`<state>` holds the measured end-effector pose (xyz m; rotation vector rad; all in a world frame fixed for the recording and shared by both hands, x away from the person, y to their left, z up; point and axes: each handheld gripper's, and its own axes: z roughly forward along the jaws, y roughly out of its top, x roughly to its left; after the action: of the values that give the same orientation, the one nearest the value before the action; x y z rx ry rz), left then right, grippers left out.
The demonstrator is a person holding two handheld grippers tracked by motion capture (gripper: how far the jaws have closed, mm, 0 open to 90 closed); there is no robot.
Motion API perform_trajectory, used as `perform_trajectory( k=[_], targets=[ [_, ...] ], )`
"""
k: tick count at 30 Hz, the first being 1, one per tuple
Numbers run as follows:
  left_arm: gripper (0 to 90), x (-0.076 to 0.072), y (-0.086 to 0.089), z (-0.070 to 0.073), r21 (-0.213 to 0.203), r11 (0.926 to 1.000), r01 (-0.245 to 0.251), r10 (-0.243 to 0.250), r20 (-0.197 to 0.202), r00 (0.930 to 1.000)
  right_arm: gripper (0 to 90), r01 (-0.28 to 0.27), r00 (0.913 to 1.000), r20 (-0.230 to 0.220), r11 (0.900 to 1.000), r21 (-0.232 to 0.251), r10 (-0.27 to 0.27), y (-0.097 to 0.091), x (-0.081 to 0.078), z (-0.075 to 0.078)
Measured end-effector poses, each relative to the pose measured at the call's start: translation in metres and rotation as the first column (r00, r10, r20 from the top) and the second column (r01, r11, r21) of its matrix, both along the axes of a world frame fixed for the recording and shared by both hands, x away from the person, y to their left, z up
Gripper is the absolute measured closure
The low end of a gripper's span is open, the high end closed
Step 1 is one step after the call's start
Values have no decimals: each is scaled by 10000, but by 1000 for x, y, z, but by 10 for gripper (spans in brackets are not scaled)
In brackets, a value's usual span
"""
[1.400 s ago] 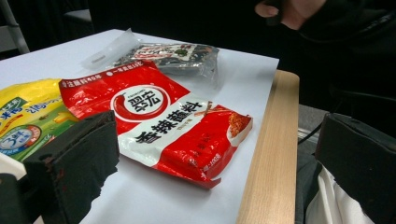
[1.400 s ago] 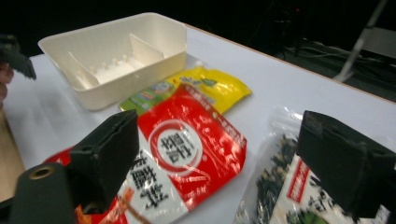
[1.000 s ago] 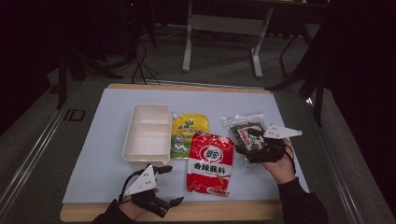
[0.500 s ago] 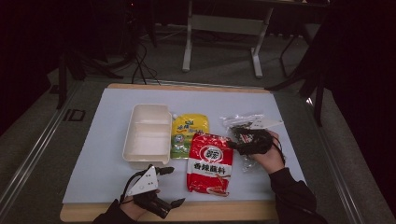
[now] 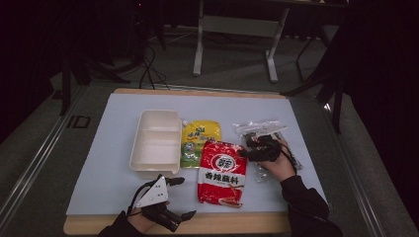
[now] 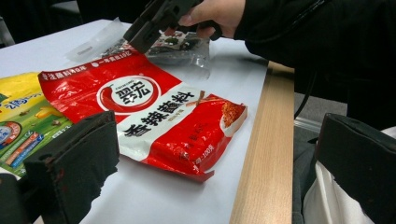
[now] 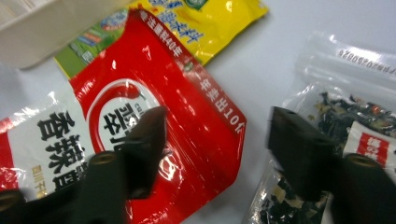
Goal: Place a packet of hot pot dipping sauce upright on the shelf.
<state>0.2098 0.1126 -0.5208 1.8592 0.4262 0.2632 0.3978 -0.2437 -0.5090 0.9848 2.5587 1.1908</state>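
Clearly nearer, the right tool hangs spread, straddling the red seasoning packet's right edge and the clear seaweed bag; the left tool rests spread.

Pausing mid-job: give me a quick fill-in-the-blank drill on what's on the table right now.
1. The red packet lies between the clear bag of dark dried food and the white ____.
2. The yellow packet lies beside the tray, not ____ it.
3. The right hand-held gripper has its jaws ____, one over the red packet.
4. The left hand-held gripper is near the table's ____ edge.

Missing words: tray; in; open; front
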Motion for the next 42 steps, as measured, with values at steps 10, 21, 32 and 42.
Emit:
perform_trajectory(
  k=[10,21,32,42],
  targets=[
    [8,0,0,0,59,10000,0,0,20,10000,556,29,9980,-625,9986,-529,-63,7,7,-7],
    [8,0,-1,0,116,9999,-1,1,10,10000,883,-72,9989,-468,9956,-931,29,3,6,-2],
    [8,3,-1,3,286,9990,-351,349,93,9993,897,-417,9990,135,9962,-767,429,5,-8,21],
    [8,7,-1,14,556,9954,-781,801,-340,9962,900,-778,9947,639,9958,-491,809,5,-25,43]
  ],
)
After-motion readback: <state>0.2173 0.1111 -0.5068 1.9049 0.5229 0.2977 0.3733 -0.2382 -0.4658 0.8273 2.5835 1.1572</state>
